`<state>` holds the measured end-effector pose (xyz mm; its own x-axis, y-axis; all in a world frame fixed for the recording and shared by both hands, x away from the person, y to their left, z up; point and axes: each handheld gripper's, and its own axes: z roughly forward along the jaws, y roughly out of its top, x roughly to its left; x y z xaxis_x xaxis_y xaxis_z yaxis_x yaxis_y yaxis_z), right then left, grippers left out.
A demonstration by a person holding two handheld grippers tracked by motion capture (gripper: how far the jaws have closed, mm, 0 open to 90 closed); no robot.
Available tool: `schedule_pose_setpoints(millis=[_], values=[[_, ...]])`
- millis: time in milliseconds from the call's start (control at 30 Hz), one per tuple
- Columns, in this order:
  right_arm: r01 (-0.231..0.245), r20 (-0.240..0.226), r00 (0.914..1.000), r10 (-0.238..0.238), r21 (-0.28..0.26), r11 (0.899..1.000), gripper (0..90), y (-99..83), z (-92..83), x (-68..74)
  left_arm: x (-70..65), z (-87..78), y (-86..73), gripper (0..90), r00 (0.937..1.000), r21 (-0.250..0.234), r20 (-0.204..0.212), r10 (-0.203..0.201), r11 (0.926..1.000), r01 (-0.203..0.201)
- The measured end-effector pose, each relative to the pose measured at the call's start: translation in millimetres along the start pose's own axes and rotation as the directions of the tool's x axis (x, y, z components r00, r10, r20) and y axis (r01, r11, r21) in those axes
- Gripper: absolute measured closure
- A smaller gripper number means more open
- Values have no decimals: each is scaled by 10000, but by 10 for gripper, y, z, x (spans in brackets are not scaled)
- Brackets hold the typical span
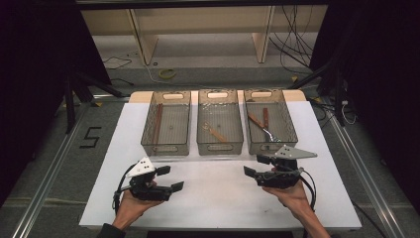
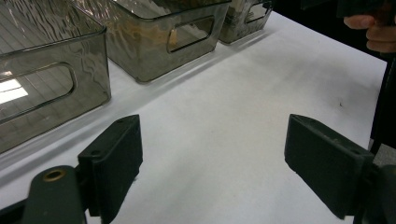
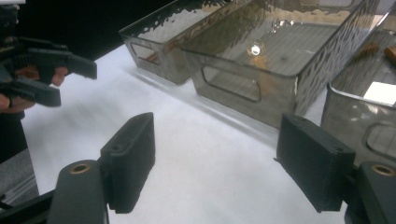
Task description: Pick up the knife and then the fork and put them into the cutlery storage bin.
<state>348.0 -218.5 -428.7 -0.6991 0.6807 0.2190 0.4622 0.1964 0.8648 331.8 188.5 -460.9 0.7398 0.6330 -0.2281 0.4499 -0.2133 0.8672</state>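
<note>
Both grippers sat low over the white desk [image 1: 218,198], in front of a row of three smoky see-through bins.

L gripper [image 1: 171,178]: held in the person's left hand [image 1: 130,206] at the near-left of the desk, pointing to the right across it. Fingers [image 2: 116,158] stood wide apart, nothing between them, bare desk surface showing in the gap. Left gripper view: left bin [image 2: 51,74] just beyond the left-hand finger, other two bins farther back.

R gripper [image 1: 254,166]: held in the right hand [image 1: 294,198] at the near-right, pointing left toward the L unit, well apart from it. Fingers [image 3: 128,158] likewise wide apart, nothing clamped; bare desk between them. It sat just in front of the right bin [image 1: 270,128], not touching it as far as could be seen.

Bin contents (high view):
- Left bin [image 1: 167,123]: one long brown stick [image 1: 157,124] along its left wall.
- Middle bin [image 1: 219,121]: a light-brown item [image 1: 216,131] lying at a slant; type not readable.
- Right bin: two brown-handled pieces [image 1: 261,119] plus a metallic part [image 1: 270,135] near the front.

Bins stood side by side, nearly touching, handles cut into the end walls.
</note>
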Motion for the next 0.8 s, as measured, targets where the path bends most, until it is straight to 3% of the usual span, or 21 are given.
schedule_pose_setpoints(millis=[333,800], values=[[-176,60,9998,177,-246,9995,253,-207,-137,-9,-4,-2,-1,185,9999,-38,125,-48,10000,48],[-356,152,9992,360,-278,9990,225,-315,-211,1,-1,-11,-14,181,9998,-66,205,-26,10000,27]])
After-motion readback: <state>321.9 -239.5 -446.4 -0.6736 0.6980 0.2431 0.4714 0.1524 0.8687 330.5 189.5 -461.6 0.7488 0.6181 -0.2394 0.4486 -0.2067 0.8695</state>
